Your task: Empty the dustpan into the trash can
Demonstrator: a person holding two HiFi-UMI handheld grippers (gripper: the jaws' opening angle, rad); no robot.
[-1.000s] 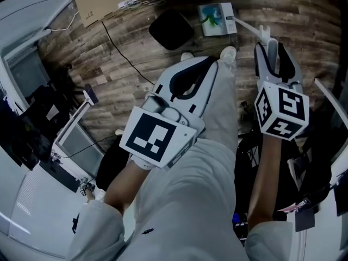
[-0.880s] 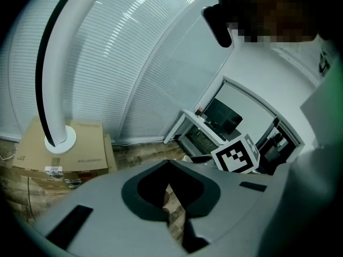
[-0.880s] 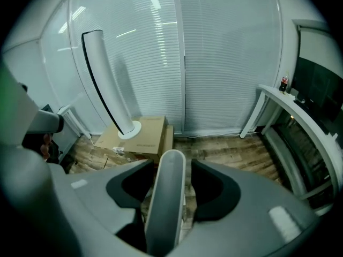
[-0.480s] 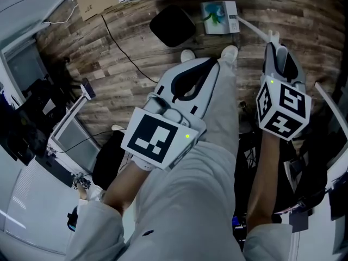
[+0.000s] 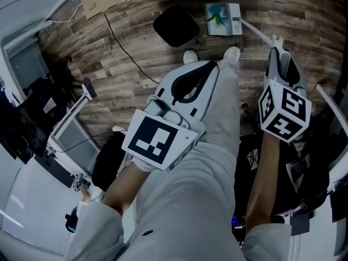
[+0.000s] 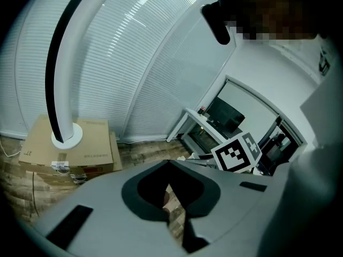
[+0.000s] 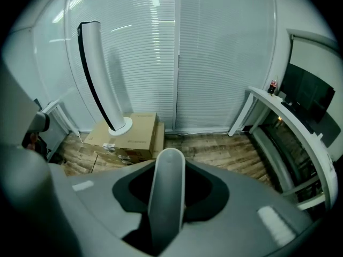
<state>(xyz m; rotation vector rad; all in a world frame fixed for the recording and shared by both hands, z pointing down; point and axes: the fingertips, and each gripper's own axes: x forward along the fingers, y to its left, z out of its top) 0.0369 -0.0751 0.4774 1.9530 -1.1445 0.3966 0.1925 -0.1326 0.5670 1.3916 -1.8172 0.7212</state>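
Head view: right gripper (image 5: 280, 56) jaws clamped on the white handle (image 5: 255, 31) of the one dustpan (image 5: 220, 18); these jaws have just been closing, with the handle between them. The handle's long axis runs from the right jaws forward and to their left, up the frame. The pan end points away from the person, well ahead of the jaws. Green and blue bits lie in the pan. Cannot tell if the pan rests on the wood floor (image 5: 136, 64) or hangs above it. One black trash can (image 5: 175, 26) sits just left of the pan and ahead of the left jaws; its inside is dark, contents unreadable. Left gripper (image 5: 213, 65) is over the person's grey-trousered leg, jaws together, nothing in them. Two pale shoes (image 5: 190, 56) show just past the left jaws. One black cable (image 5: 122, 48) crosses the floor left of them. Left gripper view: jaw tips meet, only a thin slit of floor showing below them, empty. Far left of the jaws, one cardboard box (image 6: 69, 141) with a tall white column (image 6: 64, 63) standing on it by a round base. Right gripper view: the rounded handle end stands straight up between the jaws, gripped on both sides, its axis in line with the jaws. The same box and column lie ahead and left.
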